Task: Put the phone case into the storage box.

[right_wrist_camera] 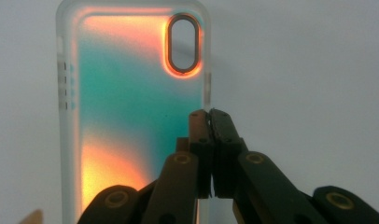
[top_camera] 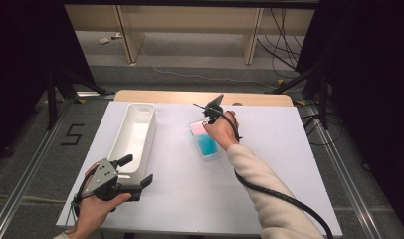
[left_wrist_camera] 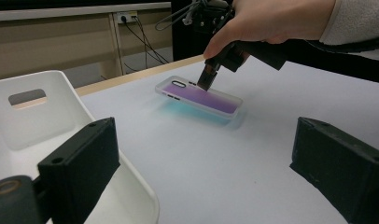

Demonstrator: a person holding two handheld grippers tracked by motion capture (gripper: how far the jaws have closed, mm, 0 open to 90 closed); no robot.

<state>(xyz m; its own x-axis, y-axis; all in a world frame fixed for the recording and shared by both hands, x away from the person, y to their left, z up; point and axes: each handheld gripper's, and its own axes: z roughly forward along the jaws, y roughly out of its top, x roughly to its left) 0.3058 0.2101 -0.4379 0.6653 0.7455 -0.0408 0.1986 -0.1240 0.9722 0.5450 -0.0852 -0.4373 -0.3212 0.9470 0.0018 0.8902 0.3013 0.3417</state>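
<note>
A translucent phone case with a teal, pink and orange sheen is near the middle of the white table sheet, camera cutout at its far end. In the left gripper view the phone case looks slightly raised and tilted, with a tinted shadow under it. My right gripper is shut on the long side rim of the phone case, just below the cutout. A hand covers most of the right gripper; its tip shows on the rim. My left gripper rests open at the front left, jaws wide with nothing between them.
A long white bin stands lengthwise on the left, right beside the left gripper; its handle end is close to the left jaw. The white sheet covers the table, with a wooden strip at the back.
</note>
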